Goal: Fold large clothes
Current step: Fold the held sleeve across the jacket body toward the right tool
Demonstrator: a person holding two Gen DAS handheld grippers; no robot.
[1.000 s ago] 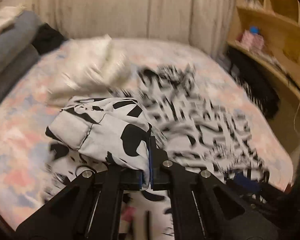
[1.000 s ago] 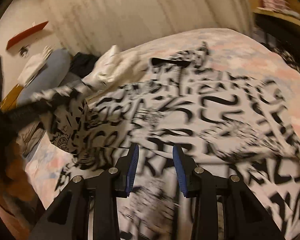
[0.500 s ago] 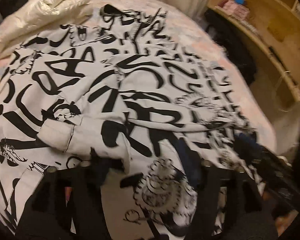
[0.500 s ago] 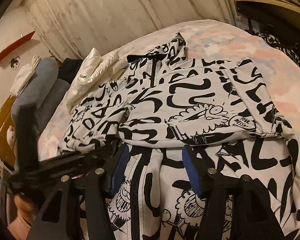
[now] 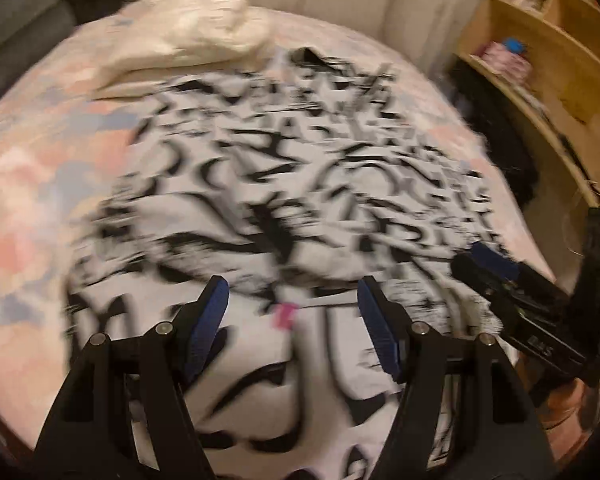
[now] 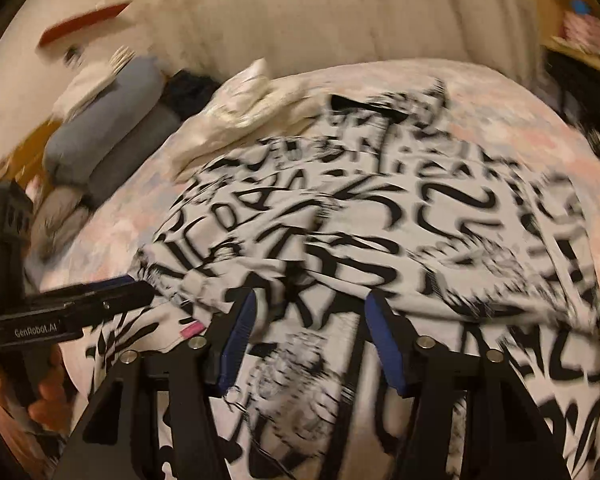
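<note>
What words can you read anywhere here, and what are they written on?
"GenRobot.AI" stands in white on the side of the left tool, as seen from the right wrist view.
White marks on the side of the right tool in the left wrist view: too blurred to read.
Big black letters printed all over the white jacket: too smeared by motion to read as words.
The small pink tag on the jacket: no readable text.
</note>
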